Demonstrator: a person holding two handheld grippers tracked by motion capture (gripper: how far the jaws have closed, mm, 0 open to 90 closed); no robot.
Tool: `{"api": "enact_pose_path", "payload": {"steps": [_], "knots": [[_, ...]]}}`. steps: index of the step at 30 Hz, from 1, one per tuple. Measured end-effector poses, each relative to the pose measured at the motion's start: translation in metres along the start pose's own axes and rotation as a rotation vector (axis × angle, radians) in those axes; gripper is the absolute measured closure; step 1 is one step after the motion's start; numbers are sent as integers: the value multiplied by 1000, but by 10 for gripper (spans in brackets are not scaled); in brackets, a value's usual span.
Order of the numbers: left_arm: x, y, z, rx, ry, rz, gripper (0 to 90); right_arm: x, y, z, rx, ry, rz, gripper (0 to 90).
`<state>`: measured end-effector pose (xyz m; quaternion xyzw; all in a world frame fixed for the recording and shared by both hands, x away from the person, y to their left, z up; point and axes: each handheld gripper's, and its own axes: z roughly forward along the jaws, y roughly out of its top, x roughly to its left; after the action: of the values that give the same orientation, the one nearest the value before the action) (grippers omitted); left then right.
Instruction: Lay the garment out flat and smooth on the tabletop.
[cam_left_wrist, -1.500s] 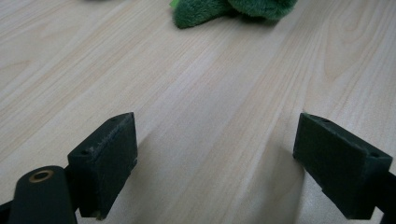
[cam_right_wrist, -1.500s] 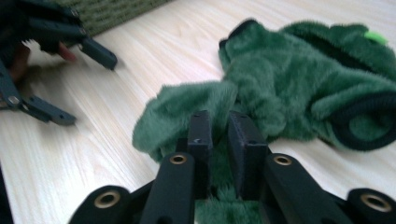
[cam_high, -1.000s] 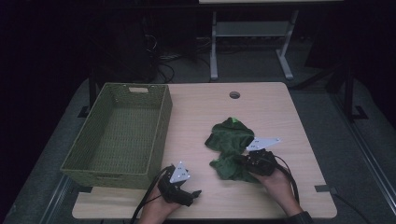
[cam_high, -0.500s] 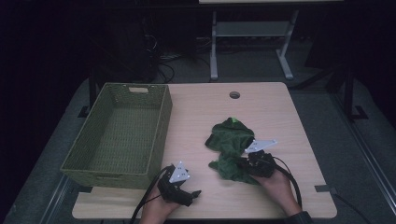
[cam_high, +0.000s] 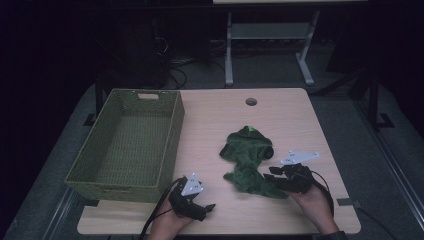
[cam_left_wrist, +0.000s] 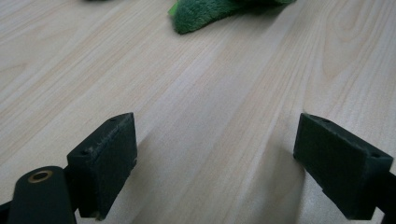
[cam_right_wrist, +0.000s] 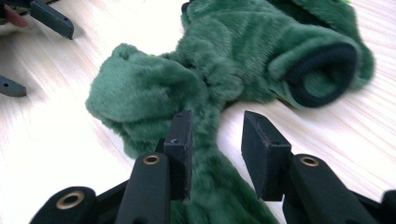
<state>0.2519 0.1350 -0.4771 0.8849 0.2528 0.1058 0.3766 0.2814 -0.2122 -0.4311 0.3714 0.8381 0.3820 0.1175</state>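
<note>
A green plush garment (cam_high: 247, 160) lies crumpled on the wooden table (cam_high: 220, 115), right of centre. My right gripper (cam_high: 272, 177) sits low at its near end, held by a hand. In the right gripper view the fuzzy fabric (cam_right_wrist: 210, 84) runs between the jaws, whose pads (cam_right_wrist: 182, 140) stand apart from it; they have just been opening, so the right gripper (cam_right_wrist: 217, 154) is open. My left gripper (cam_high: 205, 207) rests near the front edge. In its own view the left gripper (cam_left_wrist: 215, 158) is wide open over bare wood, with a tip of the garment (cam_left_wrist: 210, 11) farther off.
A woven green basket (cam_high: 170, 135) with nothing in it stands on the left half of the table. A round cable hole (cam_high: 251, 101) sits near the far edge. Bare wood lies between basket and garment. Beyond the table are a dark floor and a metal stand (cam_high: 270, 35).
The right gripper has slid a little to the right and its jaws have parted off the fabric. The left gripper has kept still.
</note>
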Motion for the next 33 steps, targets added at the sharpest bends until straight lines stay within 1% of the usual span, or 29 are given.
{"api": "enact_pose_path", "payload": {"steps": [1, 2, 5, 8, 9, 11, 12, 14, 15, 16, 18, 19, 20, 21, 24, 26, 28, 29, 32, 33], "knots": [[0, 0, 0, -1, 0, -1, 126, -3, -4, -5, -4, -4, 4, 618], [0, 0, 0, 0, 0, 0, 126, -3, -4, -5, -4, -4, 4, 618], [0, 0, 0, 0, 0, -1, 126, -6, -12, -14, -9, -17, 11, 618], [0, 0, 0, 3, 0, 3, 126, -9, -20, -24, -21, -26, 34, 618], [0, 0, 0, 2, -1, 2, 126, -10, -24, -28, -21, -35, 32, 616], [0, 0, 0, 3, 0, 2, 126, -12, -30, -34, -23, -43, 42, 613], [0, 0, 0, 3, -1, 2, 126, -14, -36, -39, -22, -48, 50, 612], [0, 0, 0, 3, 0, 2, 126, -16, -43, -44, -21, -58, 54, 610], [0, 0, 0, 3, 0, 2, 126, -16, -43, -44, -21, -58, 54, 610], [0, 0, 0, 3, 0, 3, 126, -17, -46, -46, -21, -58, 62, 610], [0, 0, 0, 2, 0, 2, 126, -17, -53, -49, -18, -62, 67, 607], [0, 0, 0, 2, 0, 2, 127, -17, -59, -52, -8, -66, 65, 605], [0, 0, 0, 2, 0, 2, 126, -17, -59, -52, -8, -66, 65, 605], [0, 0, 0, 3, 0, 2, 127, -16, -65, -54, 2, -66, 75, 602], [0, 0, 0, 2, 0, 1, 127, -16, -70, -55, 6, -62, 78, 599], [0, 0, 0, 2, 0, 1, 127, -14, -76, -56, 15, -56, 89, 596], [0, 0, 0, 3, 0, 1, 127, -15, -77, -56, 17, -51, 80, 595], [0, 0, 0, 3, 0, 1, 127, -13, -79, -55, 27, -41, 84, 592], [0, 0, 0, 2, 1, 1, 127, -14, -79, -52, 29, -28, 81, 589], [0, 0, 0, 3, 1, 1, 127, -13, -79, -48, 36, -8, 84, 585]]}}
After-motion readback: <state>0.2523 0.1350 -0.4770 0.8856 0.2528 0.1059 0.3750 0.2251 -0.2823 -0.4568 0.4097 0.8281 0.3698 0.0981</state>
